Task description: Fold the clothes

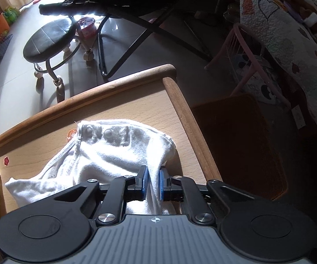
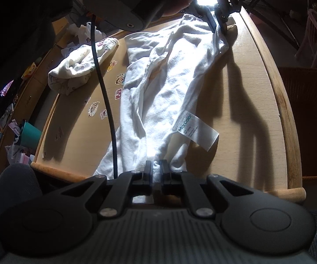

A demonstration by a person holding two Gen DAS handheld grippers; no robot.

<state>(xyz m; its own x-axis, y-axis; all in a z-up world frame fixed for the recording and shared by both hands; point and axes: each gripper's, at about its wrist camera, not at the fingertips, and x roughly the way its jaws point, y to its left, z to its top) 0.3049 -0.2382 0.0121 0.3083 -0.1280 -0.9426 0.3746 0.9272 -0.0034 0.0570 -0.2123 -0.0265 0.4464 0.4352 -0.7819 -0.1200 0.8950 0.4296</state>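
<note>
While the white garment point(image 2: 158, 92) lies stretched lengthwise across the wooden table point(image 2: 257, 101), its long axis runs from my right gripper point(image 2: 157, 171) to my left gripper point(image 1: 153, 181). Both point steeply down, each with jaws pinching an end fold of the cloth; the care label point(image 2: 197, 132) faces up.

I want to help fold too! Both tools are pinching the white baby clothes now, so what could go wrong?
The white garment lies twisted and bunched between the left tool and the right tool, so a fold now may trap wrinkles. Each tool pinches only a thin edge, which might slip out when lifted. The black cable hangs across the cloth and could snag or drag it.
</note>
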